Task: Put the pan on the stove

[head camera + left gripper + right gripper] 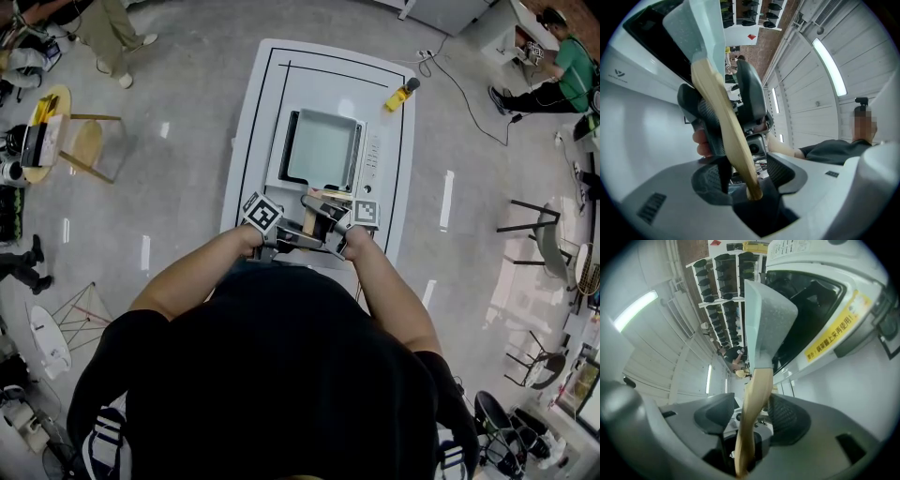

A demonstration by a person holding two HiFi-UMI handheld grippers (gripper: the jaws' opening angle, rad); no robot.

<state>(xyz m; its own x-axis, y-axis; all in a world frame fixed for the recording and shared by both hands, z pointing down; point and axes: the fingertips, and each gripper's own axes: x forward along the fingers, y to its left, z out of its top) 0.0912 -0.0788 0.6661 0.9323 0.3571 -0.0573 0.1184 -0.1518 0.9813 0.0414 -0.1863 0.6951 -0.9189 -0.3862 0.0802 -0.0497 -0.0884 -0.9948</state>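
A square grey pan sits on the white stove, its wooden handle pointing toward me. My left gripper and right gripper face each other across that handle at the table's near edge. In the left gripper view the handle runs between the jaws of my left gripper with a gap on each side. In the right gripper view the handle passes between the spread jaws of my right gripper, close to the right-hand pad; the pan and the stove lie beyond.
The stove stands on a white table with a yellow bottle at its far right corner. A wooden stool stands on the floor to the left, dark chairs to the right. People sit at the room's edges.
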